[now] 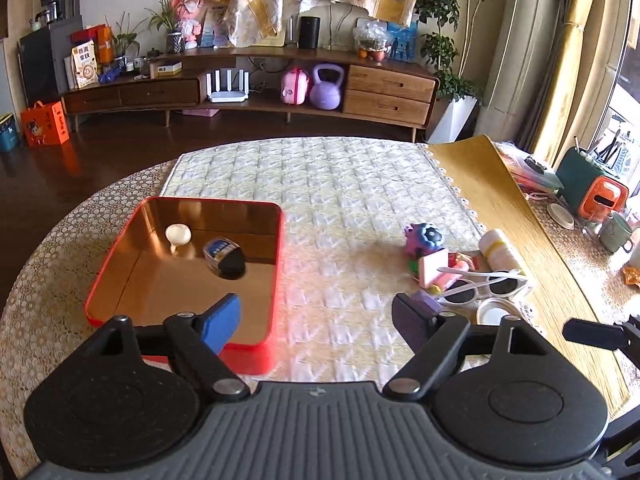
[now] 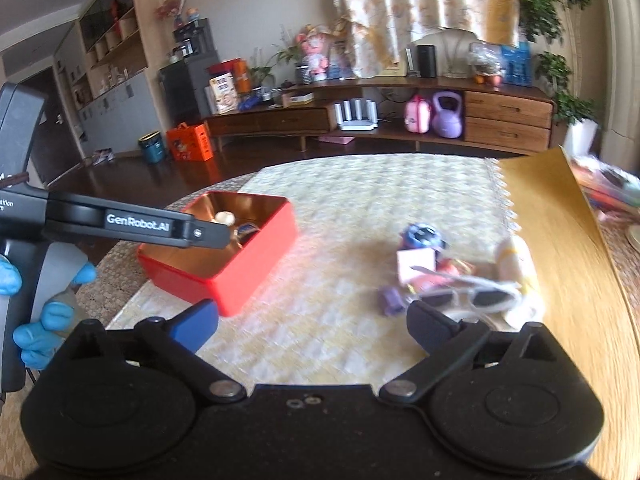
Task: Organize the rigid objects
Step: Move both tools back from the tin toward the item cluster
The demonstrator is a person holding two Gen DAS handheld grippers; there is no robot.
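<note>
— Tongs status? Left tongs (image 1: 316, 314) and right tongs (image 2: 312, 326): both spread wide, nothing between.
— Objects? Red tin (image 1: 256, 354) on desk (image 1: 340, 208) at left; sunglasses (image 1: 486, 286) and toy pile at right.

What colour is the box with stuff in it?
Red box outside, shiny copper inside; clearest in the left wrist view.

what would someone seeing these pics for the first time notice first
The red tin with its shiny copper inside stands out at the left of the quilted table cover, holding a small white object and a dark one with a blue label. To its right lies a jumble of small things, with white sunglasses on the near side. Both the left gripper and right gripper are open and empty.
</note>
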